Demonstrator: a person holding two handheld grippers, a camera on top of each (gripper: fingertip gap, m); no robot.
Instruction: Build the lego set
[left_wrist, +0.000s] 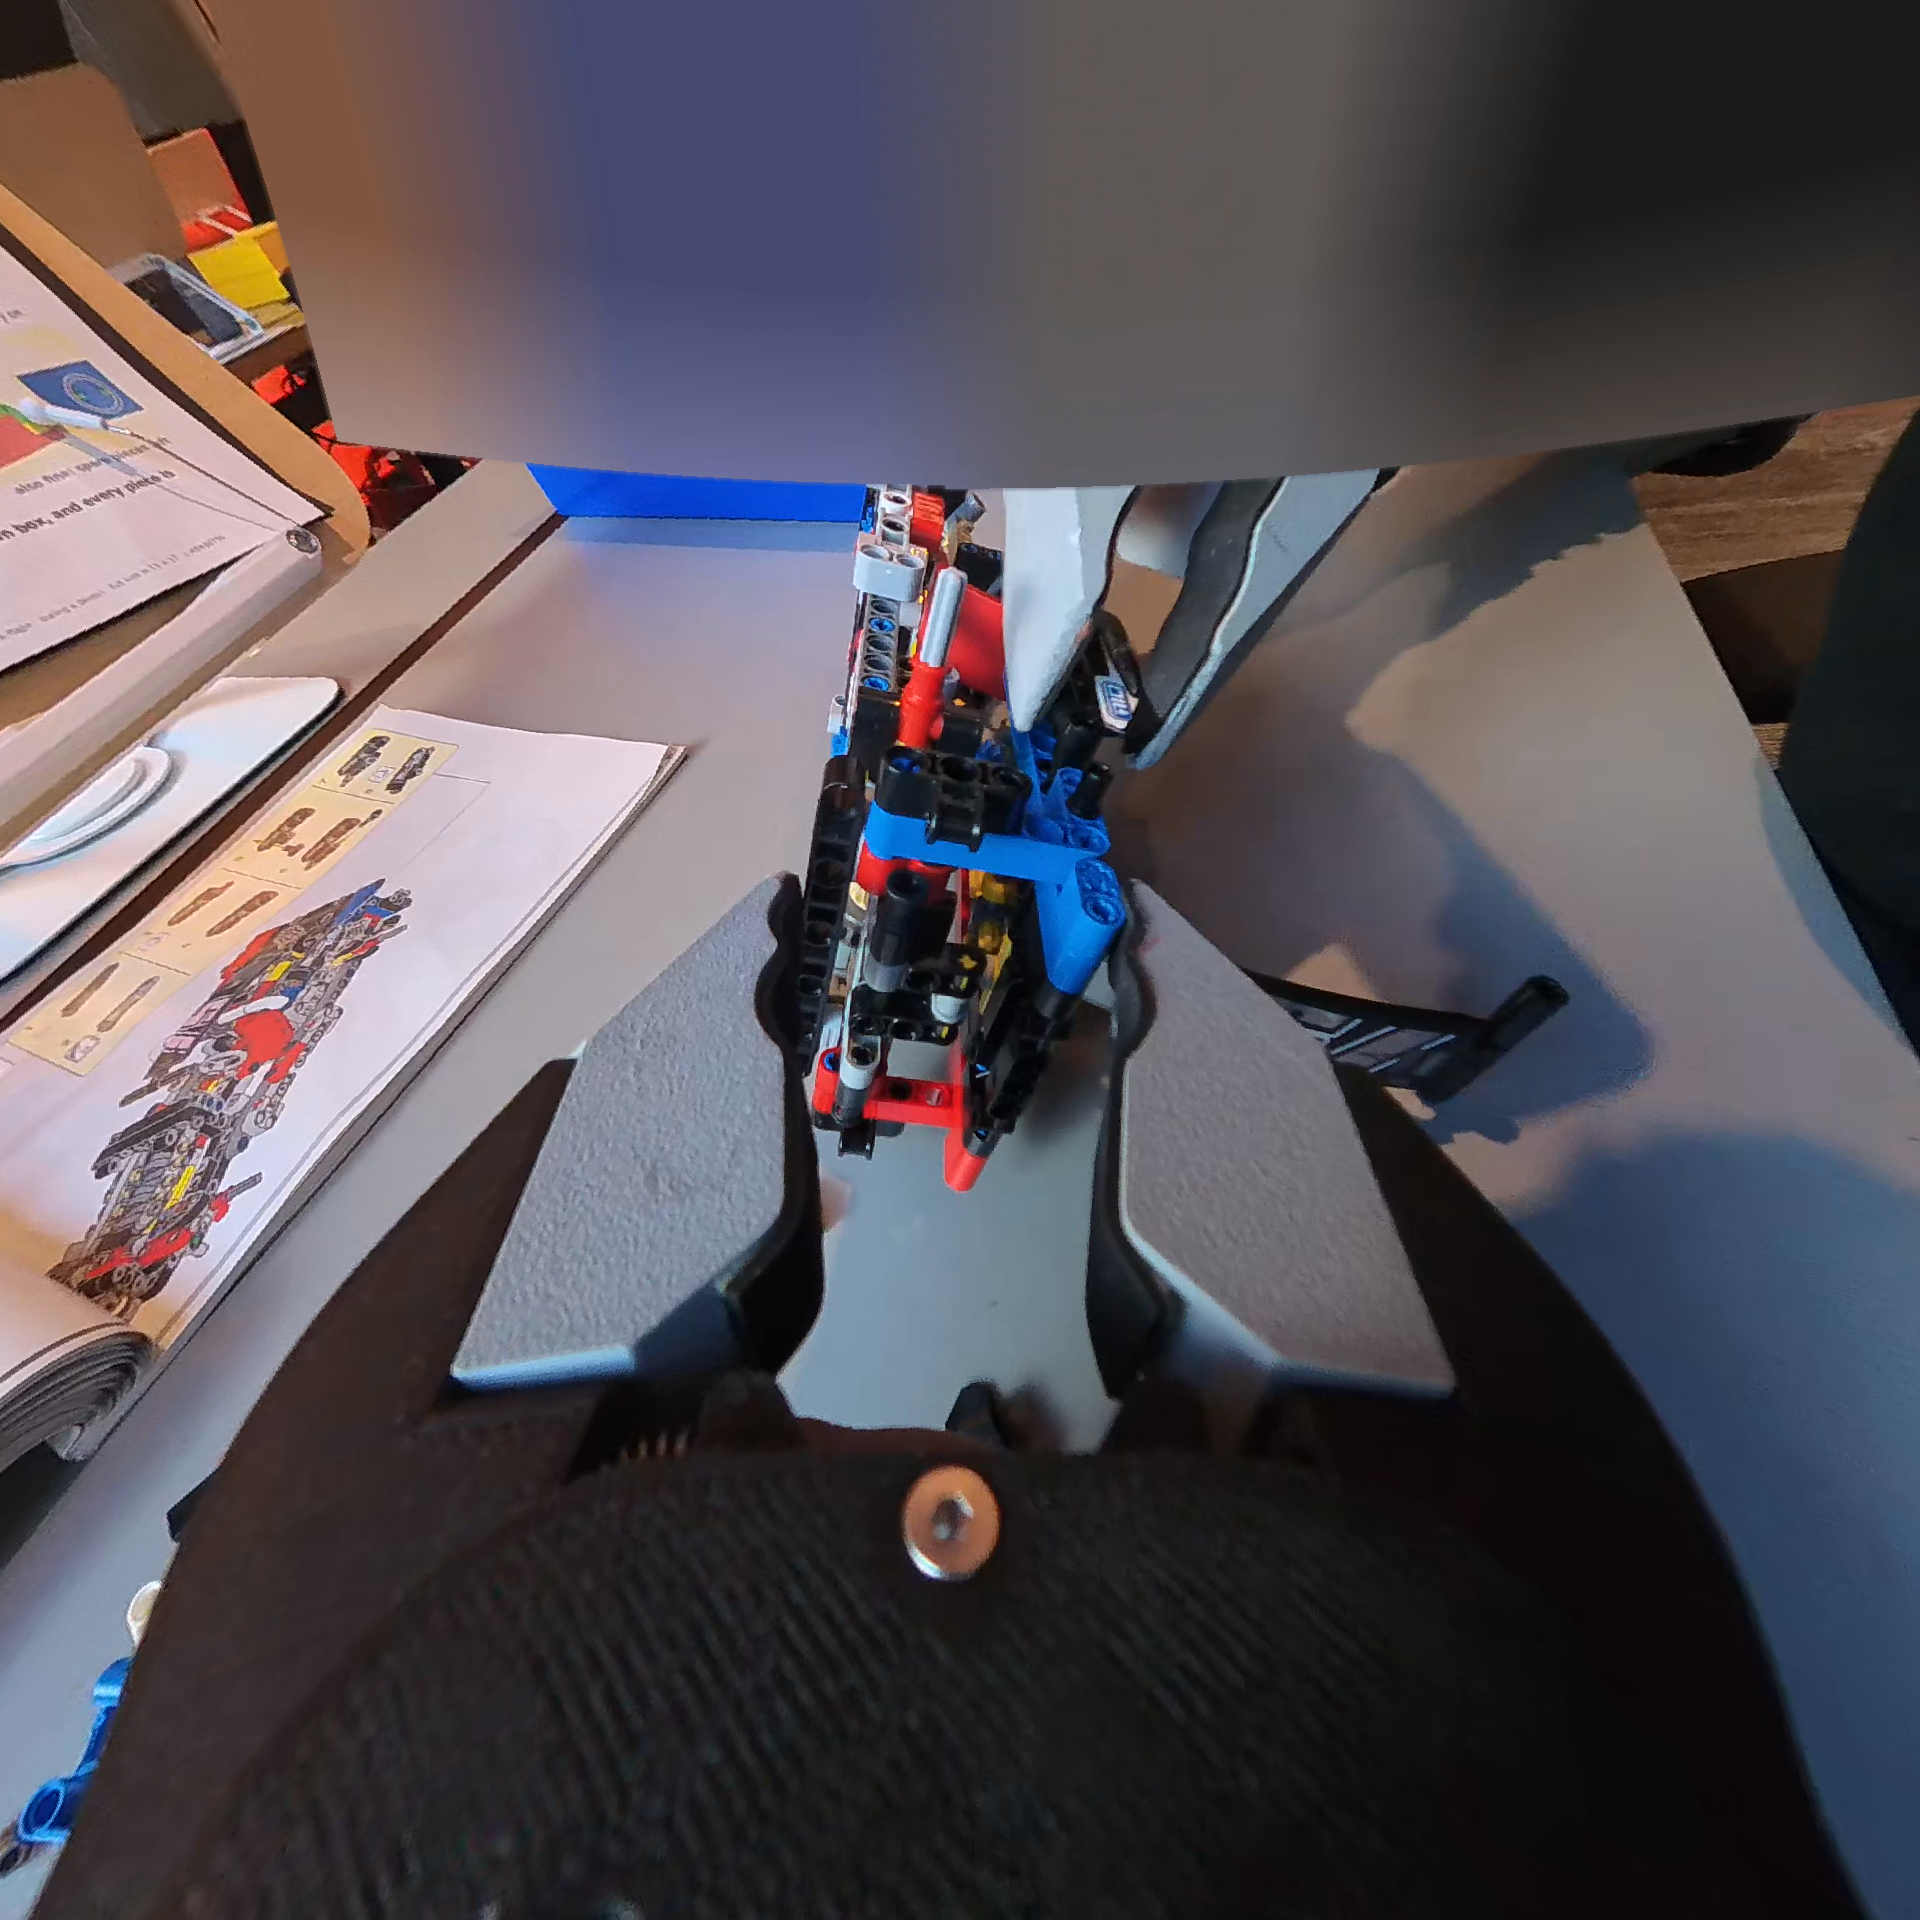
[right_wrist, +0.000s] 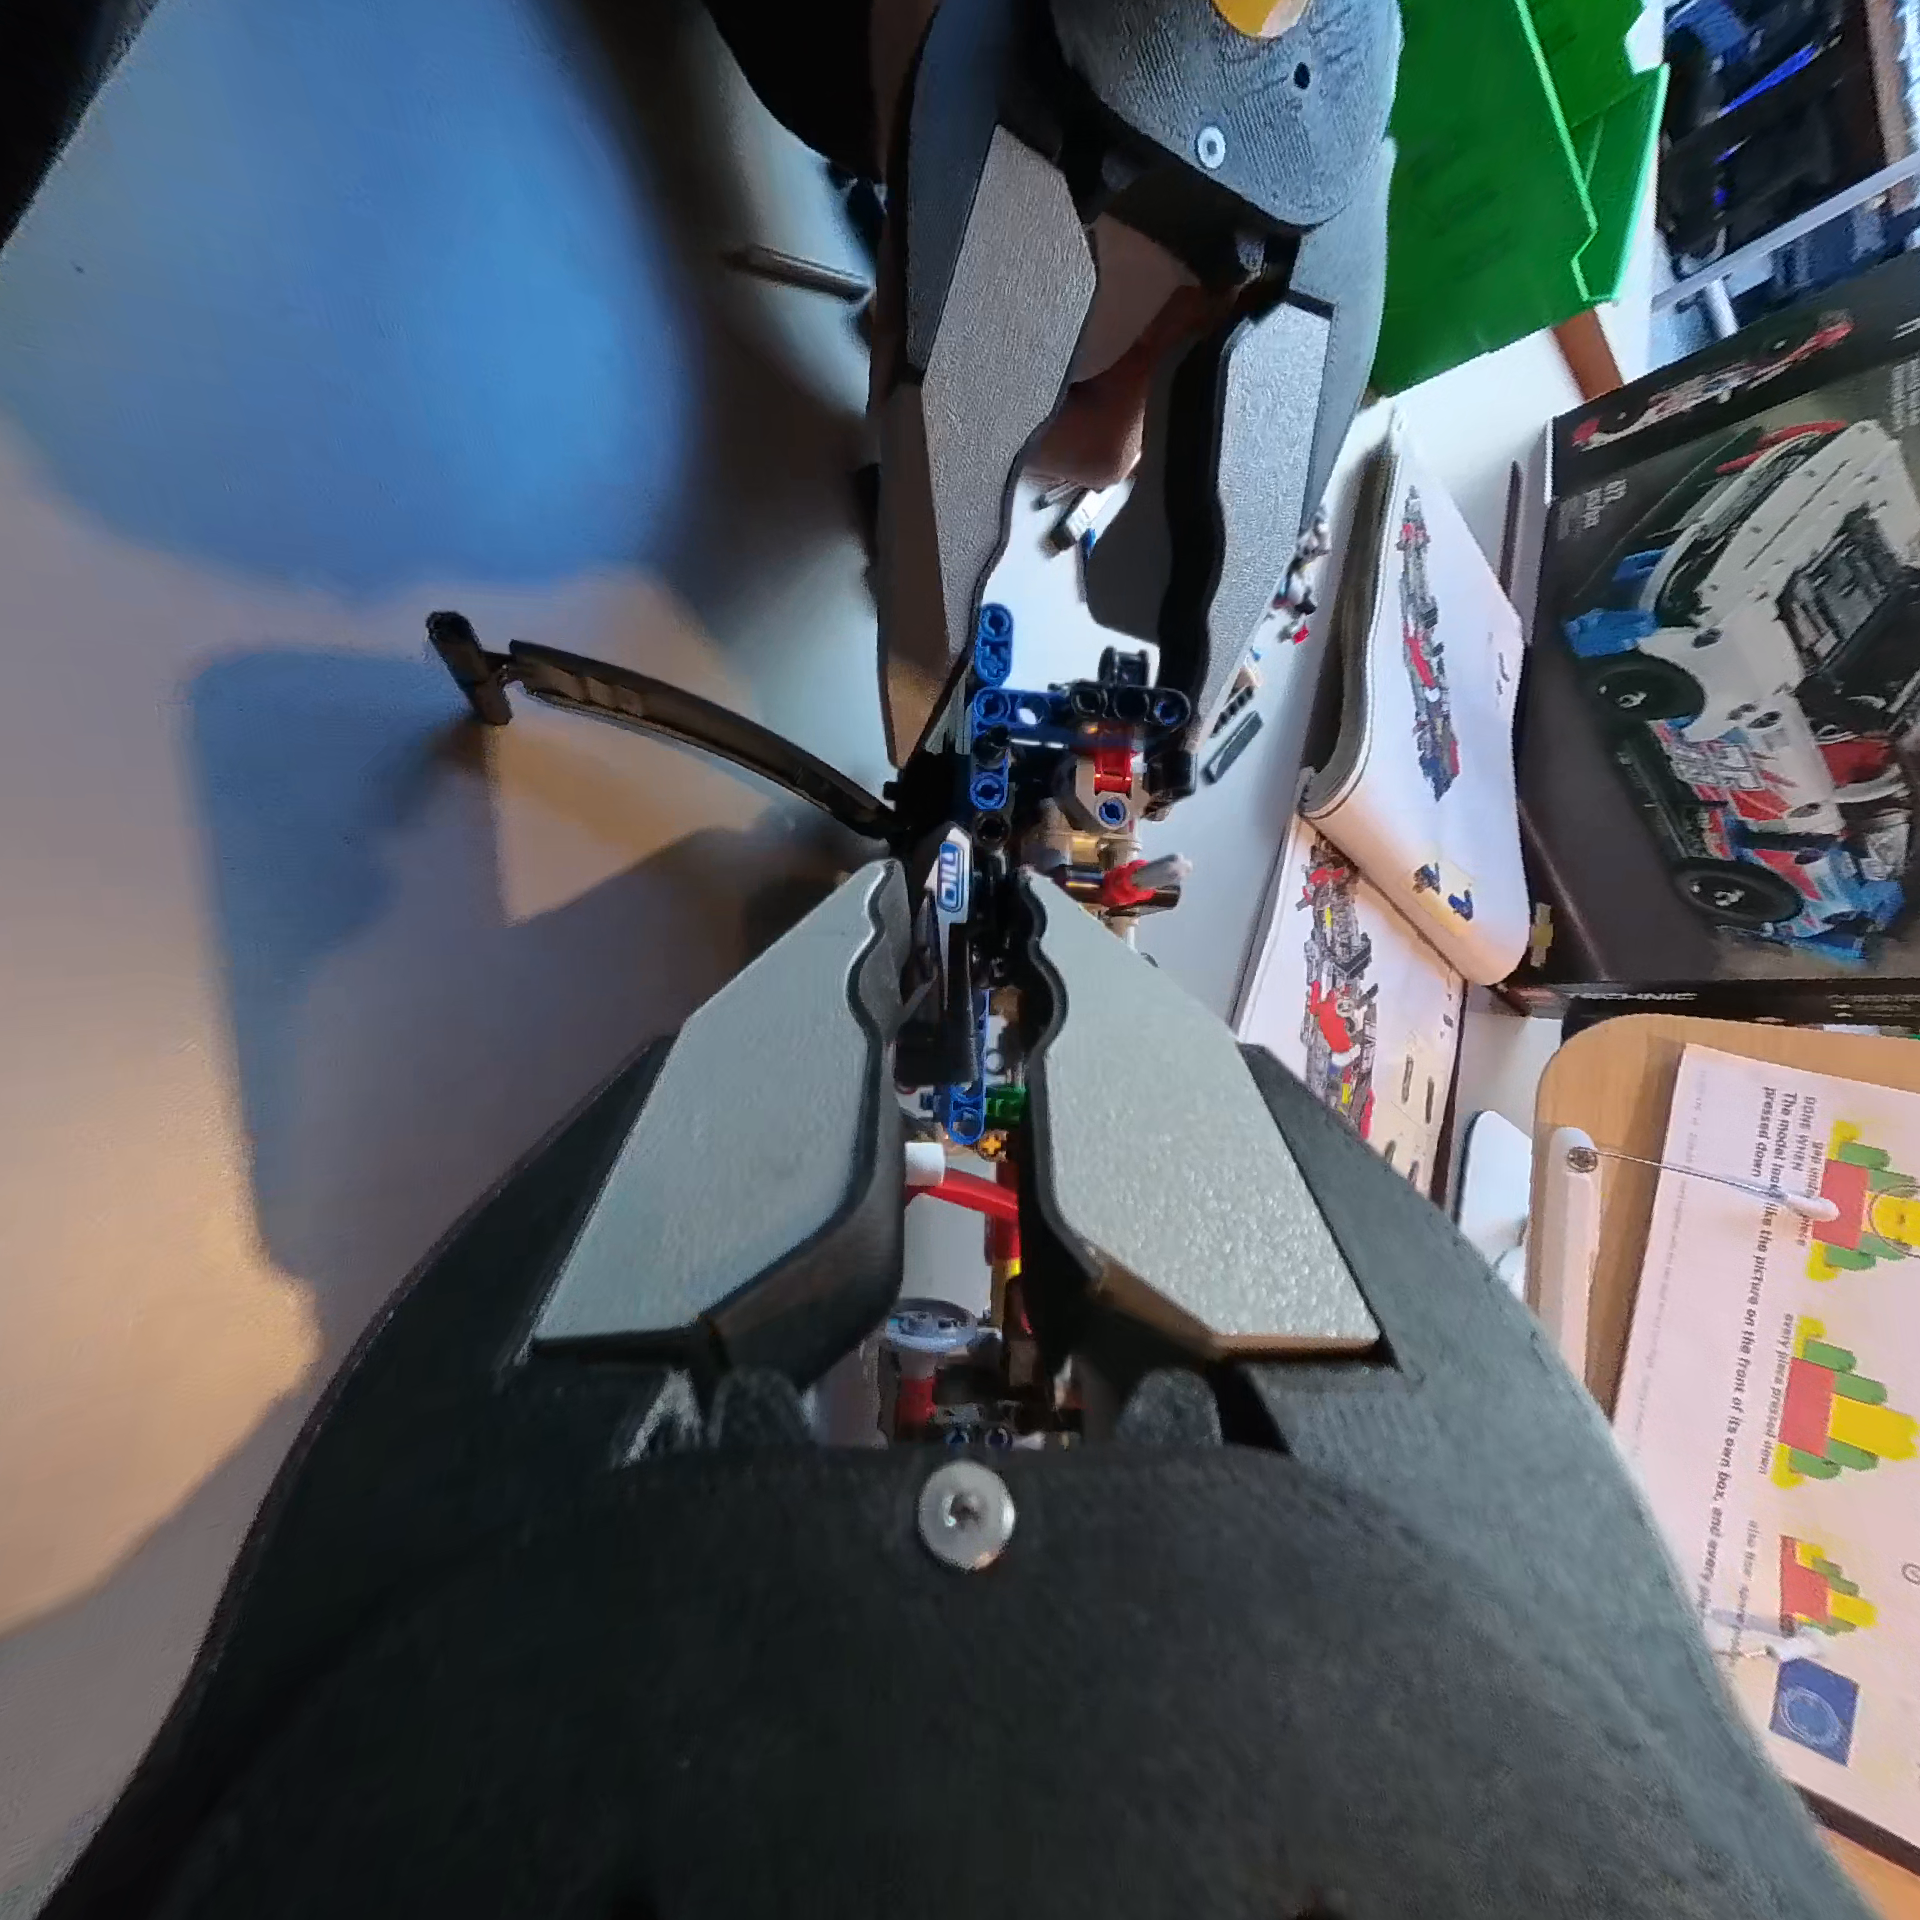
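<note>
The lego model (left_wrist: 935, 935) is a long Technic frame of black, red and blue beams that stands on its edge on the grey table (left_wrist: 675, 623). My left gripper (left_wrist: 956, 935) is shut on its near end, with one finger on each side. My right gripper (left_wrist: 1081, 665) grips the far end from the right. In the right wrist view my right gripper (right_wrist: 956, 914) is shut on the model (right_wrist: 1049, 769) at a black stickered panel, and my left gripper (right_wrist: 1060, 727) holds it from the opposite end. A curved black panel (right_wrist: 665, 696) sticks out from the model's side (left_wrist: 1403, 1029).
An open instruction booklet (left_wrist: 312, 987) lies at the left and also shows in the right wrist view (right_wrist: 1434, 707). Beside it are the set's box (right_wrist: 1714, 675) and a wooden board with a printed sheet (right_wrist: 1787, 1351). A green bin (right_wrist: 1486, 187) stands beyond. Loose blue pieces (left_wrist: 62, 1787) lie near the table's front left. My two grippers' fingertips are within a few centimetres of each other.
</note>
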